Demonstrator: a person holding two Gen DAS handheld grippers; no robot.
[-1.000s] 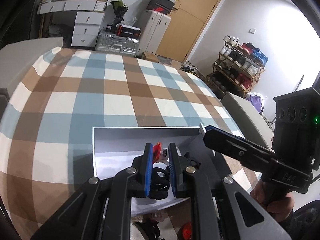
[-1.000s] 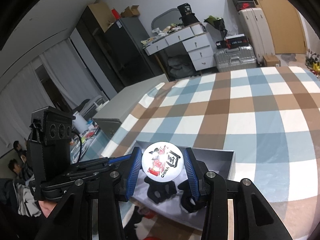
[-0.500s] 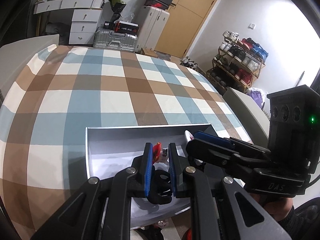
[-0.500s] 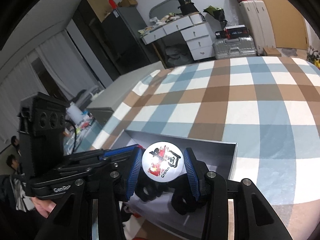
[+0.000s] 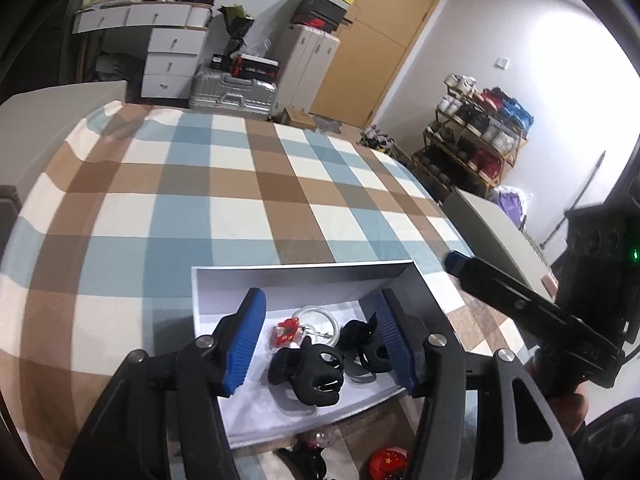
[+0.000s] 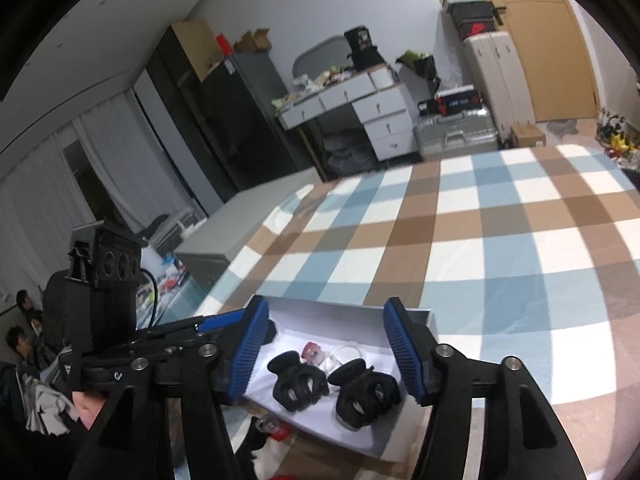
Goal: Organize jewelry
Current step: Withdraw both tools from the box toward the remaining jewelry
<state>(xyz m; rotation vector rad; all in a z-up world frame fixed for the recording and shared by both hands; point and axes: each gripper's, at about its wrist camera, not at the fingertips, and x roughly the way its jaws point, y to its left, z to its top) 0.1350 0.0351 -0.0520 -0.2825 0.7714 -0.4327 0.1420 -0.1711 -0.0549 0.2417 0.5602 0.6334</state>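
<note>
Black hair clips [image 5: 310, 372] in white box [image 5: 304, 280]

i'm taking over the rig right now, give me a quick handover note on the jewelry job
Left gripper: jaws opening, nothing pressed between them, over the box.
Right gripper: jaws opening, empty, also over the box.
In the box: two black claw clips, a red charm and a clear ring.
Outside the box, on the near side: a red badge and some small pieces too hidden to identify.
Done: clips, charm and ring are boxed.
Left: probably box the badge and the near-side pieces.
</note>
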